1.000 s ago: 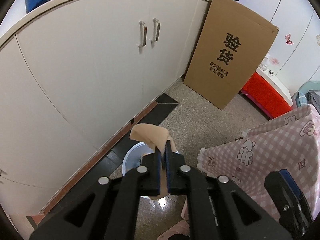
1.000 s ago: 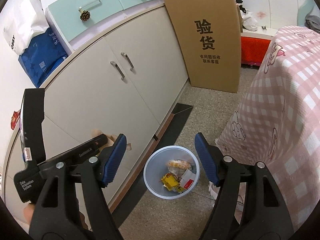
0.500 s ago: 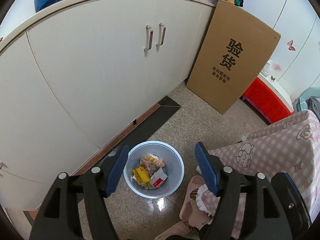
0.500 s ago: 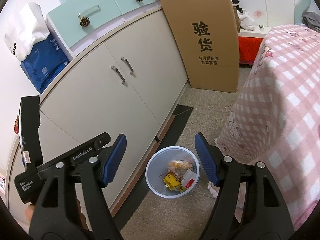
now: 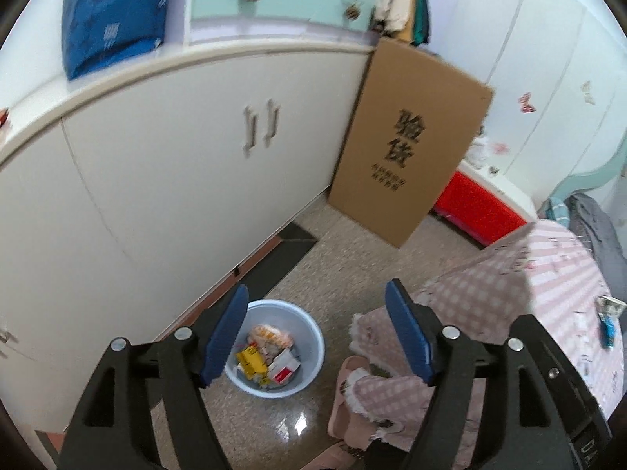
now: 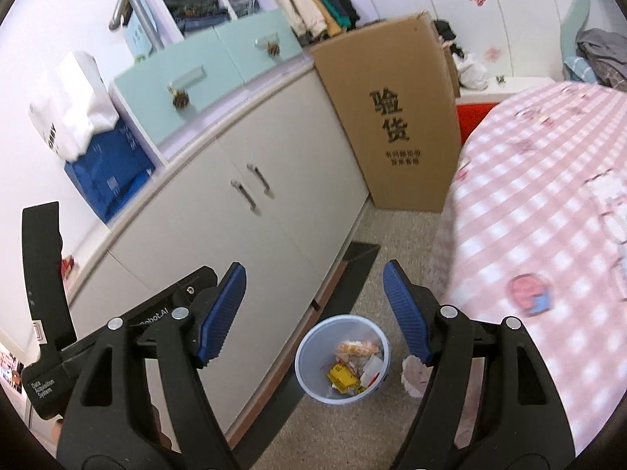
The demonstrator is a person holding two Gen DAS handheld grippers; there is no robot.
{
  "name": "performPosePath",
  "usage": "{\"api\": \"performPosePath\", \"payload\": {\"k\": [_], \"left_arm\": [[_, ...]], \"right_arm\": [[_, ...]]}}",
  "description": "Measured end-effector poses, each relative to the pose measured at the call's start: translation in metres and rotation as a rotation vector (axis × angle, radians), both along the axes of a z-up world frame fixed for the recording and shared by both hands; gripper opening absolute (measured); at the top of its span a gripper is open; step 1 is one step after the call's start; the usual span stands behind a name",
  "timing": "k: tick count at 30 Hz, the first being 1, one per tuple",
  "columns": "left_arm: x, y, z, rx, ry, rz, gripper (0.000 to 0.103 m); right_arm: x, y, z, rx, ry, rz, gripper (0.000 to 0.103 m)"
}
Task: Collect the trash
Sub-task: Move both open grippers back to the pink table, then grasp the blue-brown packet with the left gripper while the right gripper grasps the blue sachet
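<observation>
Both claws hang empty above a round pale-blue plastic waste bin [image 5: 275,348], which stands on the speckled floor at the foot of the cream cabinet [image 5: 176,180], apparently within easy reach of the pink checked bed [image 6: 548,203]. The left gripper [image 5: 315,333], whose jaws have just been opening, stands wide with nothing between them; the right gripper [image 6: 313,309] is equally wide and bare. Yellow and red wrappers [image 5: 270,360] lie inside the bin. At one o'clock a tall brown cardboard box [image 5: 403,149] leans on the cabinet
</observation>
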State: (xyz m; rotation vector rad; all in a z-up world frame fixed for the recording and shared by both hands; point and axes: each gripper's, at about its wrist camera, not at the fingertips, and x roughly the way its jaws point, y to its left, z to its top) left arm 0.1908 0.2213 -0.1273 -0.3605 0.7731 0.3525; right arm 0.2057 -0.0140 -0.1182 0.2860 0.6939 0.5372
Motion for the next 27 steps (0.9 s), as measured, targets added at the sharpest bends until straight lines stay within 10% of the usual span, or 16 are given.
{"api": "performPosePath", "payload": {"k": [14, 27], "left_arm": [[0.028, -0.163, 0.054, -0.003, -0.095, -0.335, 0.079], [0.083, -0.349, 0.044, -0.002, -0.099, -0.617, 0.082]], "right_arm": [[-0.015, -0.168, 0.038, 0.027, -0.054, -0.253, 0.078], [-0.013, -0.35, 0.026, 0.027, -0.023, -0.549, 0.079]]}}
